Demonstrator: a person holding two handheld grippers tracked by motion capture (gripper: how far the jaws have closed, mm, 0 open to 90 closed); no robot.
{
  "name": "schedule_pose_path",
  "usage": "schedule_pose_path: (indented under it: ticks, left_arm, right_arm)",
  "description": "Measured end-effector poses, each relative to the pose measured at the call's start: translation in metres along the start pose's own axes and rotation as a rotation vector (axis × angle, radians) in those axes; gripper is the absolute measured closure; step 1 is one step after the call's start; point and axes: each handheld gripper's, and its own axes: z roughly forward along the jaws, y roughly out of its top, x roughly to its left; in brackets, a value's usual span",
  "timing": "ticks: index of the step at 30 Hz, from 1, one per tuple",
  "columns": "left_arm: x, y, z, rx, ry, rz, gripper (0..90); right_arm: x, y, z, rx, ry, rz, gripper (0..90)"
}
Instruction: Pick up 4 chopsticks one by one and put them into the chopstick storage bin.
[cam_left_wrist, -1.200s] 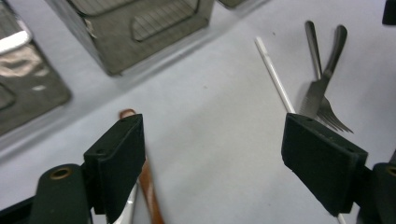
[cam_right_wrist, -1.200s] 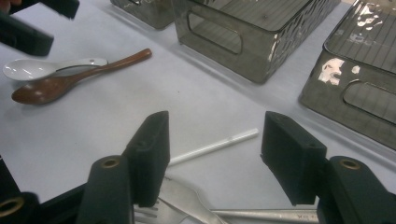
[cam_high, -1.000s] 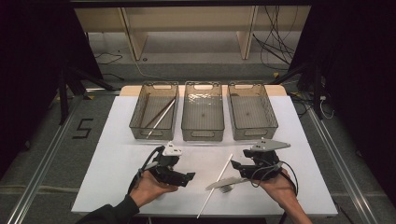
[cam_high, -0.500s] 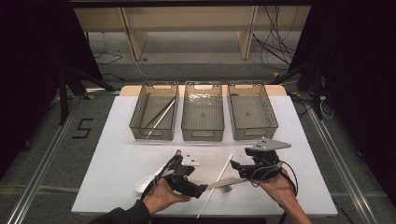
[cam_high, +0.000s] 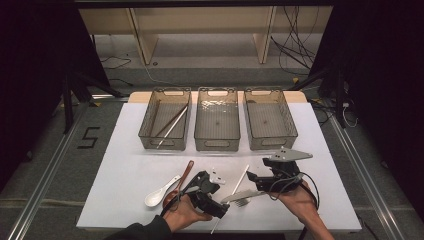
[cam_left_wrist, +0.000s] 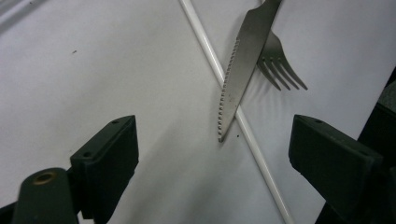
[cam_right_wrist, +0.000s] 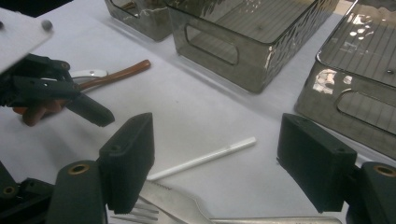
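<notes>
Two released sets of jaws hover at the near desk edge. Left gripper nears the knife crossing a white chopstick and fork; closing could snag both.

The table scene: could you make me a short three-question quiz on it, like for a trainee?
1. How many bins stand in the row on the table?
2. True or false: the knife lies across the white stick, with the fork beside it.
3. Which bin already holds utensils: A left, B middle, C right?

Key
1. Three.
2. True: in the left gripper view the blade crosses the stick, between the open left gripper jaws.
3. A, the left bin; the other two look empty of utensils.
</notes>
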Motion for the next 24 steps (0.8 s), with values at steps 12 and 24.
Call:
schedule_pose_path:
  ticks: [12, 24]
  left_arm:
    - [-0.005, -0.001, 0.016, 0.055, 0.020, 0.030, 18.2]
    - [-0.004, 0.000, 0.019, 0.096, 0.040, 0.058, 24.4]
  right_arm:
    - [-0.001, 0.000, 0.000, 0.001, 0.003, 0.000, 28.9]
    - [-0.001, 0.000, -0.001, 0.001, 0.004, -0.001, 29.3]
